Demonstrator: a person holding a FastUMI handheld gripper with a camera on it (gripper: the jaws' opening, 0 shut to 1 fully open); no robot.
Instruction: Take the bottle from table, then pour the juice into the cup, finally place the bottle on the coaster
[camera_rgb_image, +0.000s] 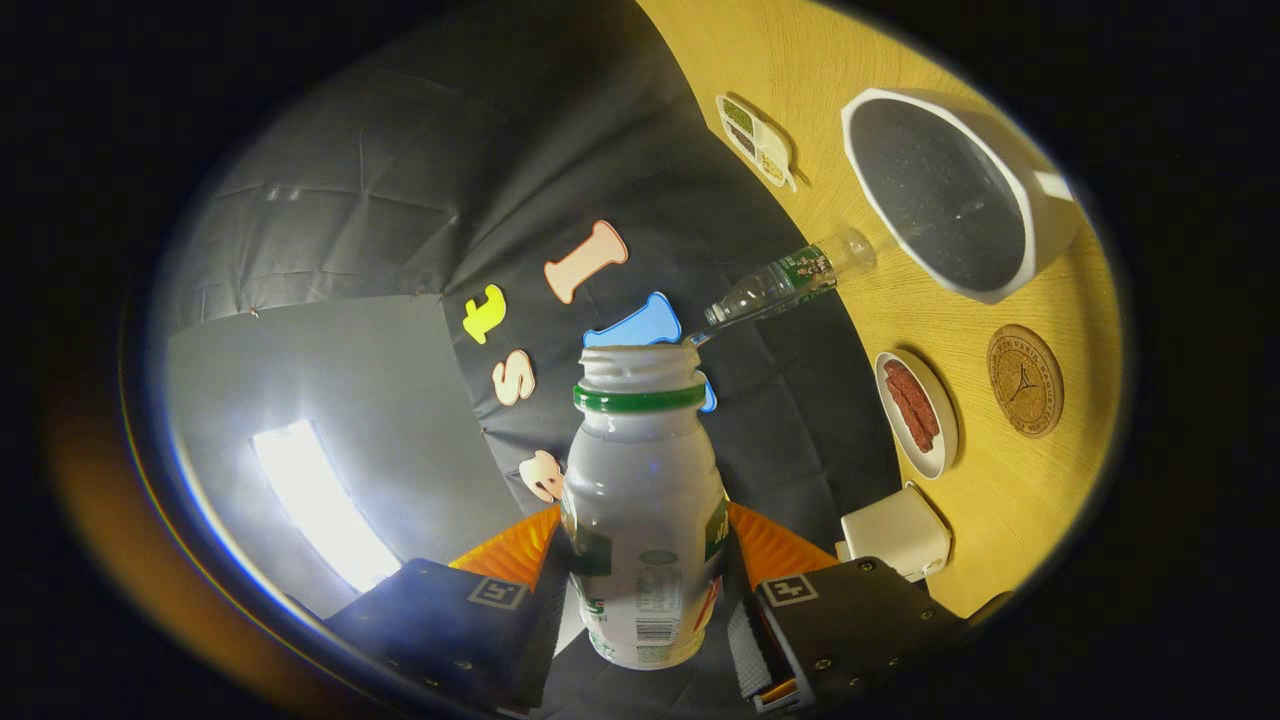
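Clamped between the gripper (645, 590)'s 2 fingers is the white bottle (642, 510), uncapped, with a green ring below its open mouth; both fingers press its sides. Gripper and bottle are rolled sideways relative to the wooden table (1010, 500). On that table, beyond the bottle, lie a clear plastic bottle (790, 282), a large white cup (955, 192), a round cork coaster (1025, 381), a plate of reddish strips (915, 413), a small divided dish (757, 141) and a white block (897, 530) nearest the fingers.
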